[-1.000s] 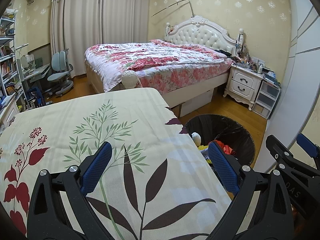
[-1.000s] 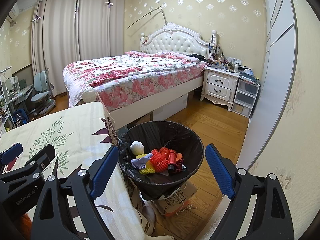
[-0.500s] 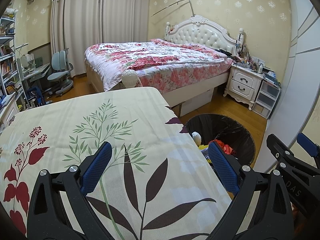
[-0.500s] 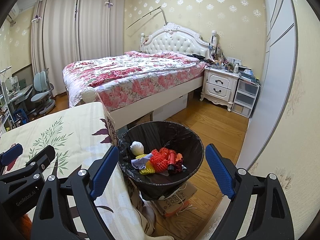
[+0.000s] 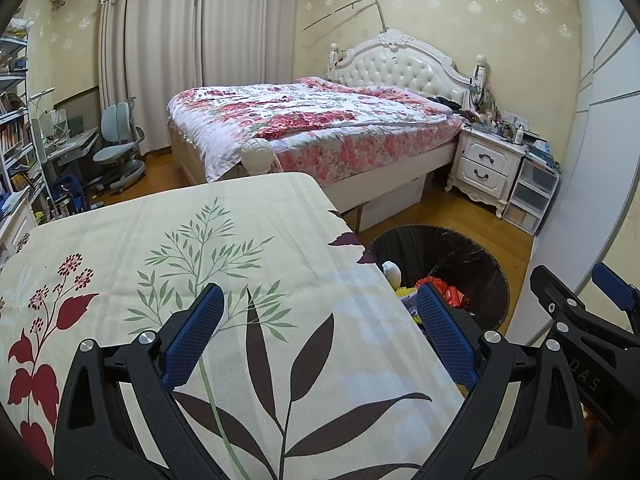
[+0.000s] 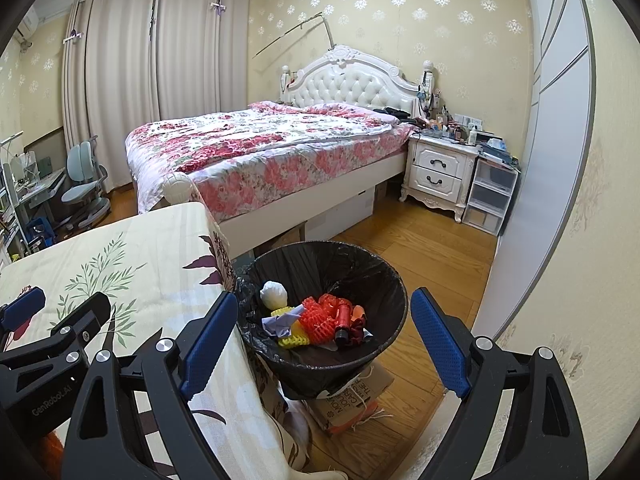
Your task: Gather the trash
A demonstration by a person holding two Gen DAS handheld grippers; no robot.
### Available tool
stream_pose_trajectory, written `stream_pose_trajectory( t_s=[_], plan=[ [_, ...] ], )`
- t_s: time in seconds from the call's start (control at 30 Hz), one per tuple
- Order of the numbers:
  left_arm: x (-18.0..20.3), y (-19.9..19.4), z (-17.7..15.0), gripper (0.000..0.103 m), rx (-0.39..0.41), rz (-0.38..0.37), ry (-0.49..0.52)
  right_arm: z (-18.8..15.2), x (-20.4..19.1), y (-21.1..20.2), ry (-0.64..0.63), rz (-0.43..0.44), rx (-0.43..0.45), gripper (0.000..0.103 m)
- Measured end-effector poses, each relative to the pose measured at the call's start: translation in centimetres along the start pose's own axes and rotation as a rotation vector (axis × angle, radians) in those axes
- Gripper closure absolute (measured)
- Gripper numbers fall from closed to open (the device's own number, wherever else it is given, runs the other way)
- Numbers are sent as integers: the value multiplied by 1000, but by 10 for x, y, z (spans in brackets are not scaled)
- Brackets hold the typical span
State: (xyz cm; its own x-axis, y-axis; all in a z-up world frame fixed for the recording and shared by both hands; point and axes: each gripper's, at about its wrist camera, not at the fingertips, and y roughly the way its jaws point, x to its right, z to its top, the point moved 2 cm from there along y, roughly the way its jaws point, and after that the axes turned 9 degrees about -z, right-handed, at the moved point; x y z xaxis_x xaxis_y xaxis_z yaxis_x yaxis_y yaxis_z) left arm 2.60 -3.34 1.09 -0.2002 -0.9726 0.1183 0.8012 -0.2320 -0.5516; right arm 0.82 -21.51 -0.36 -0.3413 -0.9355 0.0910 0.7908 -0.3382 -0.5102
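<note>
Faintly, "GenRobot.AI" marks the left gripper body.

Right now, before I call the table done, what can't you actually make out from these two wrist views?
- Near edge of the table: left wrist view, hidden behind the left gripper.
- Bottom of the trash bin: right wrist view, buried under the red and yellow trash.
- Floor under the table: both views, hidden by the tablecloth.
- Cardboard box under the bin: mostly covered; print only partly readable.

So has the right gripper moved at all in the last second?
No. In the right wrist view the right gripper frames the trash bin and the table edge just as before, both fingers open and empty.
</note>
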Motion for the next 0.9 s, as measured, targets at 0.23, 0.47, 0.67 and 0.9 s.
stream_pose_trajectory(
  t_s=[0.23,0.47,0.67,0.9],
  plan=[
    [1,-3,-3,8,14,-2,9,0,-1,0,-1,0,0,17],
    [2,-6,0,8,30,8,16,-1,-1,0,-5,2,-5,17],
    [1,-8,1,8,58,7,34,-3,-1,1,-7,2,-5,17],
    [-8,-5,2,8,46,16,24,-4,-9,2,-19,12,-6,17]
  ],
)
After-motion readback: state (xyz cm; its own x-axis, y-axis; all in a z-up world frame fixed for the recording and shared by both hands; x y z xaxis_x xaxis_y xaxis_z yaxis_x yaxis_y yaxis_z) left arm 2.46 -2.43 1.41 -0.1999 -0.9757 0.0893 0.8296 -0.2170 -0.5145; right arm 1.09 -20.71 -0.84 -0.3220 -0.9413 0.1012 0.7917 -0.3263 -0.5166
